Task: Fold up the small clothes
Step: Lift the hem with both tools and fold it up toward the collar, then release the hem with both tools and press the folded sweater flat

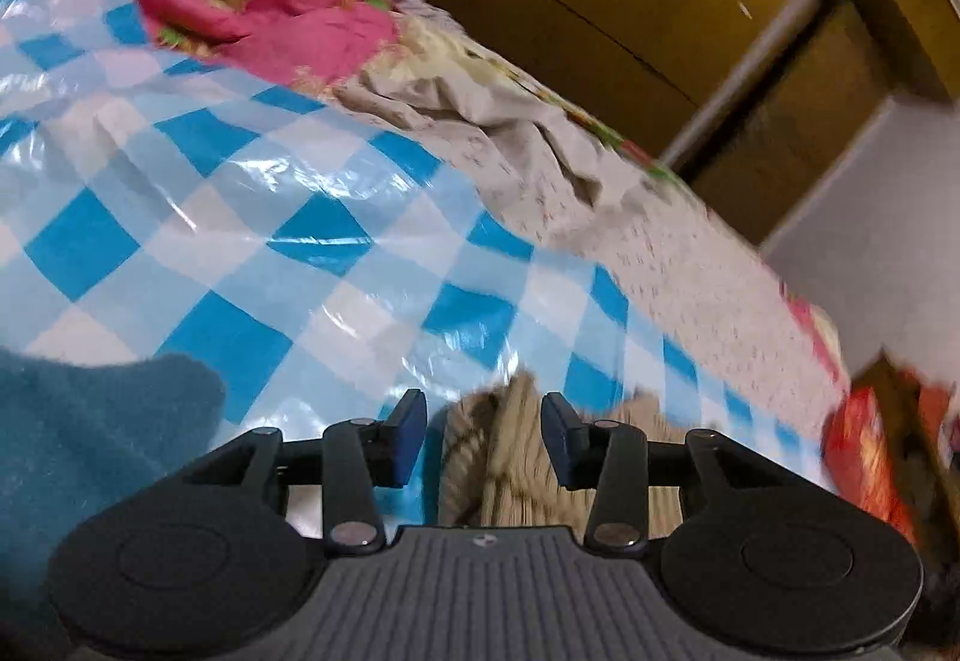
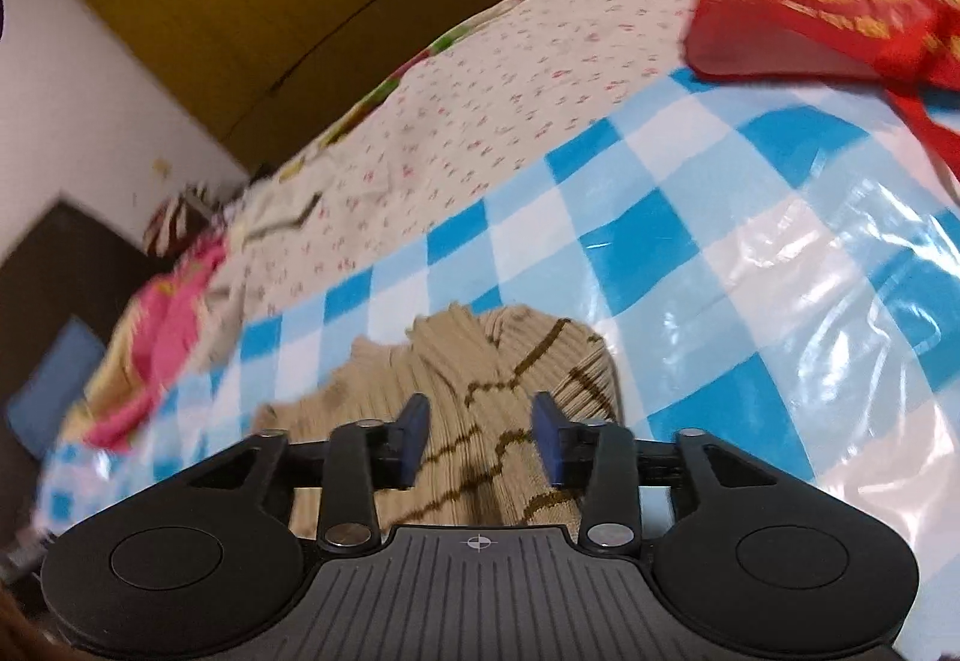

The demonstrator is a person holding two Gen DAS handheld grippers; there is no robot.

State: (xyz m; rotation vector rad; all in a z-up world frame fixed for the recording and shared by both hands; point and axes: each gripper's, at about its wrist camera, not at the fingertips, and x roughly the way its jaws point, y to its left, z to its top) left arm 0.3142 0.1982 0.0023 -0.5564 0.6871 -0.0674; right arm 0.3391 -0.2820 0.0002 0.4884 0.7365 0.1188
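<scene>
The beige ribbed knit garment [image 2: 480, 391] with brown wavy lines lies on the blue-and-white checked plastic sheet [image 2: 690, 241]. The right gripper [image 2: 480, 439] and left gripper [image 1: 485, 436] both stand partly open over it, gripping nothing.

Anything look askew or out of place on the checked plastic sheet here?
The beige ribbed garment lies bunched and uneven on the blue-checked sheet, not flat or squarely folded. Both grippers, left and right, have open jaws around it. Everything else looks ordinary.
</scene>
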